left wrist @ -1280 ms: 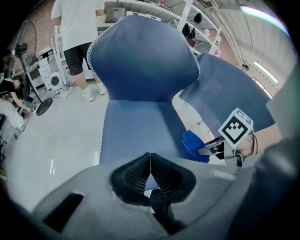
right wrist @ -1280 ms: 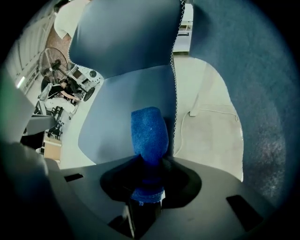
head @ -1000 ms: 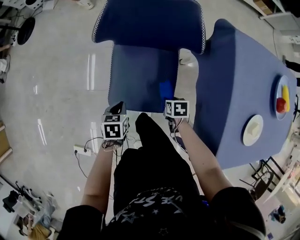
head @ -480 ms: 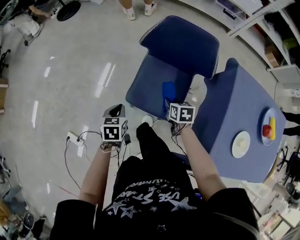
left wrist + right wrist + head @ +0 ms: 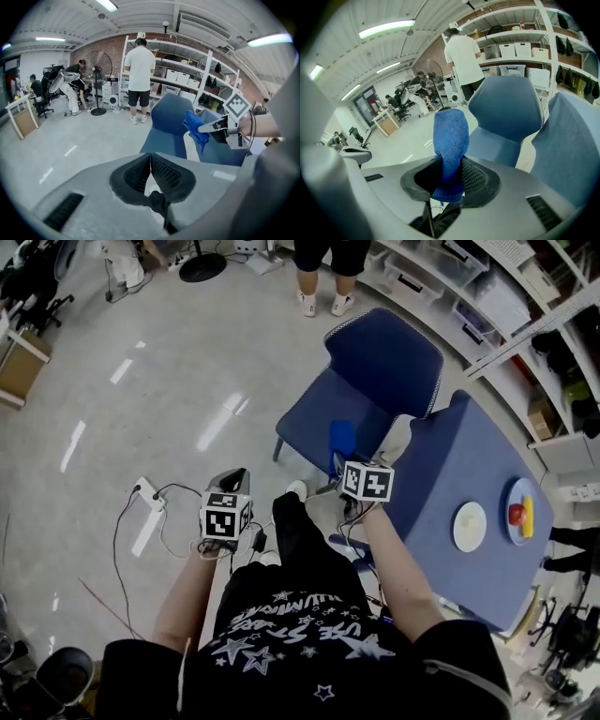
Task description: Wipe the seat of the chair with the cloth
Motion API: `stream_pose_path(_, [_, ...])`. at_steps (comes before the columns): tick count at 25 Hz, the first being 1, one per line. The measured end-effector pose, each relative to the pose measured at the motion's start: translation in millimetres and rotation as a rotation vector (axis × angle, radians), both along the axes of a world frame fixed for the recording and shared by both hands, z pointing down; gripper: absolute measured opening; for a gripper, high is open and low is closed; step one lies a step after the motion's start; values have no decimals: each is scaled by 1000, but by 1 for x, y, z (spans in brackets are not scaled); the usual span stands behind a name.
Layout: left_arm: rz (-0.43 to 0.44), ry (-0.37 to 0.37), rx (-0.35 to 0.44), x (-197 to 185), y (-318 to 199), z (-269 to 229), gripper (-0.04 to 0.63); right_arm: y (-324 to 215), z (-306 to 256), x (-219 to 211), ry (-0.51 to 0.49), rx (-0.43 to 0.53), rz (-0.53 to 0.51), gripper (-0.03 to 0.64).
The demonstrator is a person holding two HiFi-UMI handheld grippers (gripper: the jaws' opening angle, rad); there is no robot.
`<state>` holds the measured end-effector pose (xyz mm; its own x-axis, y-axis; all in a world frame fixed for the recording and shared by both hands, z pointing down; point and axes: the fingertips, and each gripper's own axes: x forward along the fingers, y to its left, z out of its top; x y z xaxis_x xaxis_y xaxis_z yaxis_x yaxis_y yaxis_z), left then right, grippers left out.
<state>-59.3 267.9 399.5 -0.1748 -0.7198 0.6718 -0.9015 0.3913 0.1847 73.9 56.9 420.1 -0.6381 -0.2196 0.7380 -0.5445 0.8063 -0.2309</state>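
Note:
The blue chair [image 5: 314, 427] stands ahead of me, its seat facing me and its back [image 5: 386, 360] beyond. My right gripper [image 5: 339, 461] is shut on a blue cloth [image 5: 341, 438], held in the air near the seat's front right corner. In the right gripper view the cloth [image 5: 451, 133] stands up out of the jaws, with the chair's seat [image 5: 494, 146] past it. My left gripper [image 5: 235, 476] is shut on nothing, left of the chair above the floor. Its own view shows the shut tips [image 5: 151, 157], the cloth [image 5: 194, 125] and the chair [image 5: 168, 119].
A table under a blue cover [image 5: 450, 460] stands right of the chair, carrying a white plate [image 5: 469, 526] and a plate of fruit [image 5: 518, 512]. A power strip [image 5: 148, 493] with cables lies on the floor at left. A person [image 5: 139, 70] stands at shelves behind the chair.
The chair and table now look smaller and farther off, with more floor in view. Both grippers keep their pose, and the cloth stays in the right one.

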Motion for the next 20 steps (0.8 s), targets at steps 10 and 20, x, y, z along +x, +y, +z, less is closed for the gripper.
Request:
stream_pose_path(10, [-26, -1, 65, 56, 85, -14, 20, 82, -46, 54, -65, 39, -32, 107])
stream_pose_path(20, [-37, 36, 72, 86, 90, 11, 20, 96, -46, 101, -24, 52, -60, 107])
